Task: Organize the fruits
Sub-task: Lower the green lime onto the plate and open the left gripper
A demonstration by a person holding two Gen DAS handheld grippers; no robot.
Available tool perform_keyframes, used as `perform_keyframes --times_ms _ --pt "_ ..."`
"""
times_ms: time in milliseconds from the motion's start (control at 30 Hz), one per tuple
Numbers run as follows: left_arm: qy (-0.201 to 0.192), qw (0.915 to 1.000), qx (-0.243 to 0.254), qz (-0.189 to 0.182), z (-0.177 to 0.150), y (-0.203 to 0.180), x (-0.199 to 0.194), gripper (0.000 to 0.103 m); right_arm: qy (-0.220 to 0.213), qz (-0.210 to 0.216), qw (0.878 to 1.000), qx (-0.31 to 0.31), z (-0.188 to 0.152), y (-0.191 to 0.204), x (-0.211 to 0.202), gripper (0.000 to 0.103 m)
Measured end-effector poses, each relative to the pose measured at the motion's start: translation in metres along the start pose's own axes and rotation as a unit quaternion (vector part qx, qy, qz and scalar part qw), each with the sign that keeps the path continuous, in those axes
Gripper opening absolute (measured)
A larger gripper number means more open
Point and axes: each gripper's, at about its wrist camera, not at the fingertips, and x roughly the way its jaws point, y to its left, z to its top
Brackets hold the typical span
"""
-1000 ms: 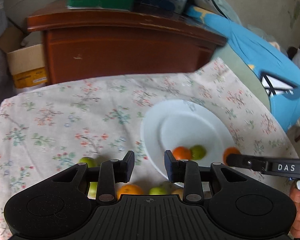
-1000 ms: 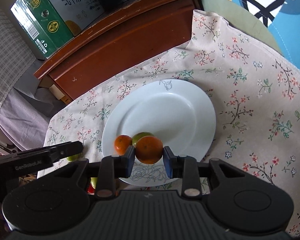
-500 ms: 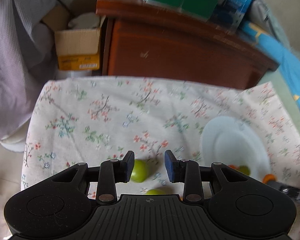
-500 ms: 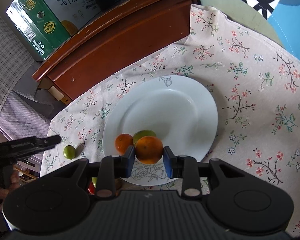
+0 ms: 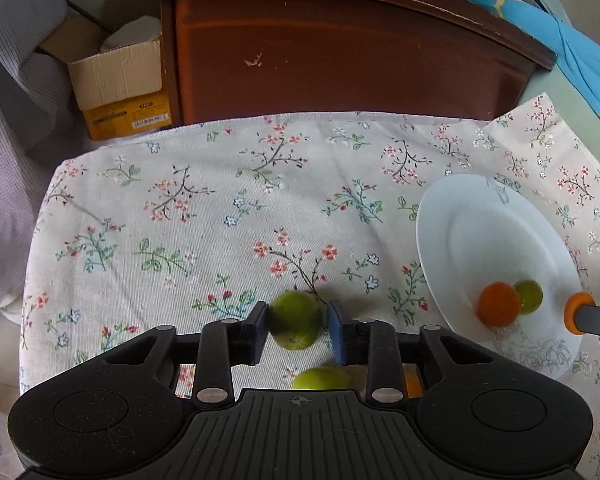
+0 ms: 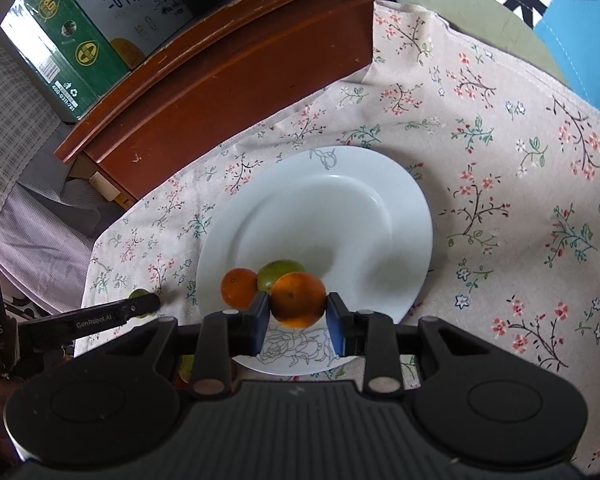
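Observation:
My left gripper [image 5: 298, 330] is open, its jaws either side of a green fruit [image 5: 296, 319] on the floral cloth, with a small gap at the right pad. Another green fruit [image 5: 320, 378] lies nearer, partly hidden by the gripper body. My right gripper [image 6: 297, 314] is shut on an orange [image 6: 298, 299] and holds it over the near edge of the white plate [image 6: 340, 200]. On the plate lie a small orange [image 6: 238, 286] and a green fruit [image 6: 282, 271]; they also show in the left wrist view [image 5: 498, 304].
A brown wooden cabinet [image 5: 340, 48] stands behind the table, with a green carton [image 6: 72, 40] on top. A cardboard box [image 5: 120, 80] sits on the floor at the left. A blue cloth [image 5: 560, 28] lies at the right. The table's left edge [image 5: 40, 240] drops off.
My left gripper has moved forward so the green fruit now sits between its jaws. The right gripper holds the orange in about the same place over the plate.

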Motion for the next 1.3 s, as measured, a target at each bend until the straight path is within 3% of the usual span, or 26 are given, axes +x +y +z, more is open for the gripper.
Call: perform_keyframes --times_ms 233,433,600,1067,1100,1233,1300 --pt "-0.022 0.9997 0.001 -0.011 0.007 -0.01 -0.008 0.026 0.003 0.0 1.0 0.006 0.002 -0.001 0.004 0.031" --pt "-0.046 0.9971 0.017 -0.058 0.02 -0.041 -0.015 0.026 0.002 -0.002 1.0 0.019 0.004 -0.004 0.004 0.031" --pt "-0.04 0.9946 0.022 -0.094 0.028 -0.061 -0.006 0.026 0.005 -0.003 1.0 0.021 0.004 -0.006 0.006 0.031" --pt "-0.044 0.9902 0.038 -0.127 0.032 -0.095 0.005 0.028 -0.005 -0.007 1.0 0.02 0.005 -0.005 0.009 0.034" --pt "-0.045 0.99 0.04 -0.128 0.033 -0.096 0.003 0.03 -0.009 -0.007 1.0 0.019 0.005 -0.005 0.008 0.034" --pt "-0.063 0.9906 0.037 -0.116 0.034 -0.098 -0.011 0.064 -0.023 -0.001 1.0 0.012 0.006 -0.003 0.003 0.035" --pt "-0.074 0.9909 0.041 -0.105 0.035 -0.098 -0.02 0.068 -0.027 0.0 1.0 0.007 0.006 -0.001 0.002 0.035"
